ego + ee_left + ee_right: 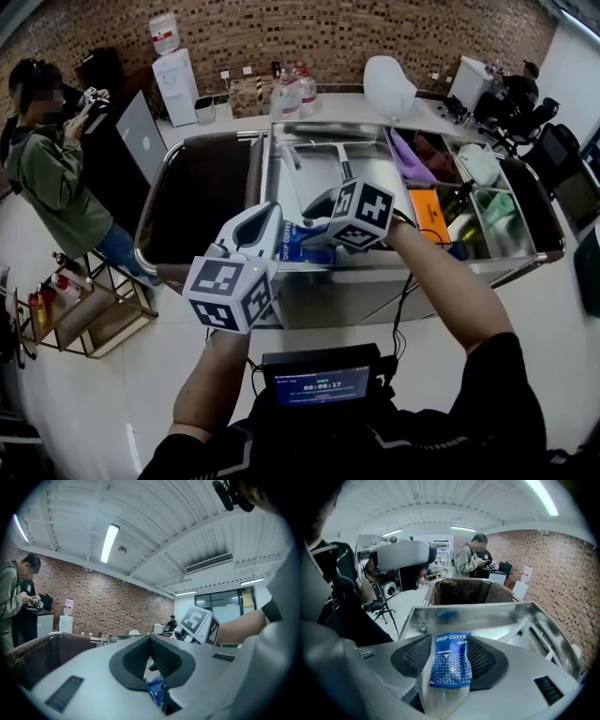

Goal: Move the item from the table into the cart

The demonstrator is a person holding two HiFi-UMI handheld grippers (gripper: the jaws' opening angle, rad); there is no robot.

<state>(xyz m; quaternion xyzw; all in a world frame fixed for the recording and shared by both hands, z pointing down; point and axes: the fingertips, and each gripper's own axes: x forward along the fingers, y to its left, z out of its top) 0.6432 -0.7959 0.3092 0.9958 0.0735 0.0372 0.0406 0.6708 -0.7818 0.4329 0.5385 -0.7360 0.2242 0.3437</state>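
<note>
Over the steel cart [356, 281] (a dark bag [202, 202] is lining its left bin), both grippers are hovering at the front of the middle tray [314, 164]. Right gripper [450, 644] is tilting downward, its jaws standing partway apart. Left gripper [151, 641] is pointing level just beside it, its jaws showing a narrow gap and gripping nothing. Blue drip coffee packet [451, 660] is sitting upright between the right pads, flat and unbent, side edges right at them, not visibly squeezed. It is hanging just inside the tray's front edge, one corner showing low through the left gap.
</note>
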